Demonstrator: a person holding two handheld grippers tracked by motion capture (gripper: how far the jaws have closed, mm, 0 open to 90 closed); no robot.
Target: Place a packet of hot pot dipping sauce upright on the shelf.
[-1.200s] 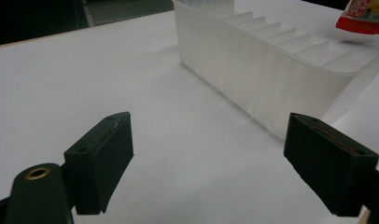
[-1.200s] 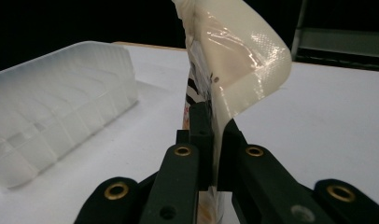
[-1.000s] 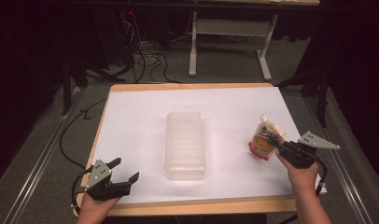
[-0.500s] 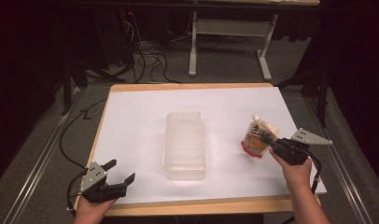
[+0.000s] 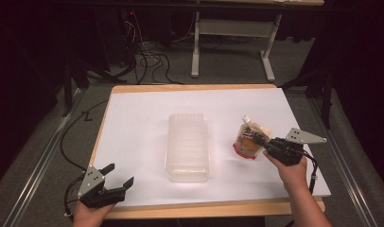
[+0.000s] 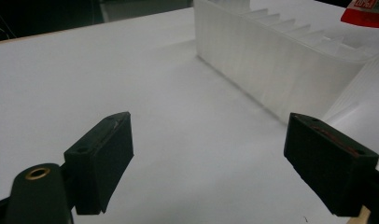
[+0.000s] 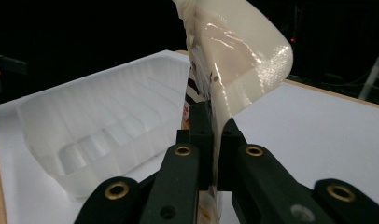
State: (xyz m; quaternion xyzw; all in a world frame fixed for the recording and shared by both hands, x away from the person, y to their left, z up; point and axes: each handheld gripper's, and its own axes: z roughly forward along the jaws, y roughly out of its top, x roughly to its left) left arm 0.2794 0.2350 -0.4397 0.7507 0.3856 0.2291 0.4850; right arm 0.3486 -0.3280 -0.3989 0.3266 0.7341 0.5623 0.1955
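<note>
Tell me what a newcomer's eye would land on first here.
First, the bright pouch pinched in the right tongs above the right side of the white table. Next, the clear plastic tray lying empty at the table's middle, just left of the pouch. The left tongs wait open over the near left corner.

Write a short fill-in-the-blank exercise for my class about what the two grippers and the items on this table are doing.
1. The right gripper is shut on the ____.
2. The left gripper has its jaws ____ and holds nothing.
3. The clear plastic tray lies near the ____ of the white table top.
4. In the high view, the pouch is to the ____ of the tray.

Missing words: pouch; open; middle; right
</note>
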